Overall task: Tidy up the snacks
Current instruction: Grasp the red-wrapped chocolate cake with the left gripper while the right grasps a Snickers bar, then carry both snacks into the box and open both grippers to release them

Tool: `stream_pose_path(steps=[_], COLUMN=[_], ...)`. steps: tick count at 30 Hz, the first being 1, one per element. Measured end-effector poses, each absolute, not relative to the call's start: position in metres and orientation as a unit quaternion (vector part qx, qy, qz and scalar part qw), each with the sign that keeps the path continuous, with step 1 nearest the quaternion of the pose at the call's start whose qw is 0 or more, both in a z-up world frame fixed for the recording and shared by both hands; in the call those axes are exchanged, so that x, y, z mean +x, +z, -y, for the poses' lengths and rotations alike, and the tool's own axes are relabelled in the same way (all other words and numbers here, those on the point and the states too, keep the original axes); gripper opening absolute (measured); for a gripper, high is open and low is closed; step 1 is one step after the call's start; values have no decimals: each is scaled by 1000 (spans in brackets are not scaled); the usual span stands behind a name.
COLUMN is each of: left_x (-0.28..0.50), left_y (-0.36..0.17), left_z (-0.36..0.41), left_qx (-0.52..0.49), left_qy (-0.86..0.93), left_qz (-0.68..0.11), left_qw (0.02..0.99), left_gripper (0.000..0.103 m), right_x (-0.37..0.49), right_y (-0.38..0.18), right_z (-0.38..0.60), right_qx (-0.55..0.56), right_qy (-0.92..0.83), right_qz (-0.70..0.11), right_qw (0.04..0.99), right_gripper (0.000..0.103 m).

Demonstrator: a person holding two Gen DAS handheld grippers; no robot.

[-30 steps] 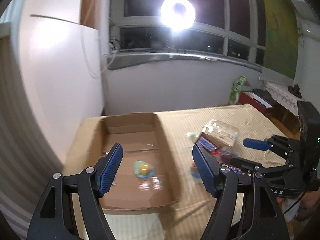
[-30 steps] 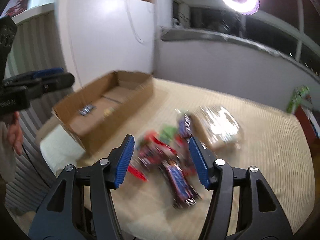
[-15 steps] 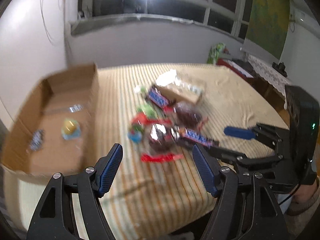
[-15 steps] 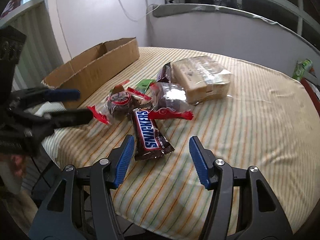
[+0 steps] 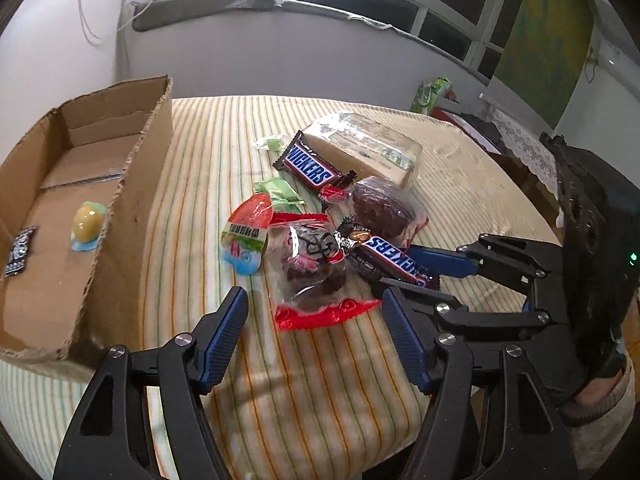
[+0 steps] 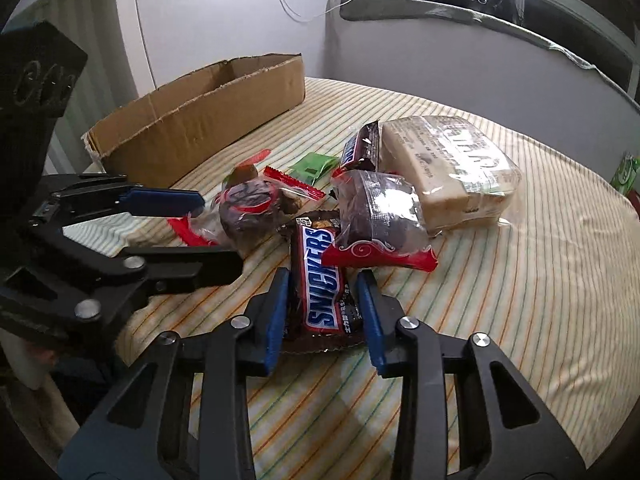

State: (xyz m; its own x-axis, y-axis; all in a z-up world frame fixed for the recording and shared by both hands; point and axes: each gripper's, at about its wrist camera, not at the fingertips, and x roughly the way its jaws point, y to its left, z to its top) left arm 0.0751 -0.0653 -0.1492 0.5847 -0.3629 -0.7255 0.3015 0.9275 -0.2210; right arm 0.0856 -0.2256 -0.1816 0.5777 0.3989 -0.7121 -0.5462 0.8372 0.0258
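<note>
Fingers (image 6: 280,312) of the right gripper (image 6: 322,312) bracket a Snickers bar (image 6: 322,288) lying flat on the striped surface (image 6: 520,280), pads at its edges (firm contact is unclear). Left gripper (image 5: 316,336) hangs with fingers spread wide, holding nothing, before a wrapped chocolate cake (image 5: 312,268). Beside the snack pile, a cardboard box (image 5: 132,216) holds a yellow jelly cup (image 5: 86,226).
</note>
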Motion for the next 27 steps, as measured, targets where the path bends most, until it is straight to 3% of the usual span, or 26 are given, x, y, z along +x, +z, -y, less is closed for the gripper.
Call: stream_pose_path(steps=[11,13,14,27], left_x=[97,101,102,84], left_y=[-150,-151,-152,-131], left_z=[91,93,94,90], left_qx=[-16,-16,-11,3], left_qy=[-184,-182,-178,-174], left_qz=[-417,-414,-416,-392], left_qw=[890,892,892,903], left_gripper=[69,56,37,36], right_x=[69,68,68,58], right_y=[-183,-184,-184,-171], right_z=[262,266,268,271], right_qx=[-68,-61,-58,-40], right_qy=[246,245,245,240], right_qz=[-376,-376,-375,-358], right_qw=[891,892,892,901], right_gripper=[34,33,33,32])
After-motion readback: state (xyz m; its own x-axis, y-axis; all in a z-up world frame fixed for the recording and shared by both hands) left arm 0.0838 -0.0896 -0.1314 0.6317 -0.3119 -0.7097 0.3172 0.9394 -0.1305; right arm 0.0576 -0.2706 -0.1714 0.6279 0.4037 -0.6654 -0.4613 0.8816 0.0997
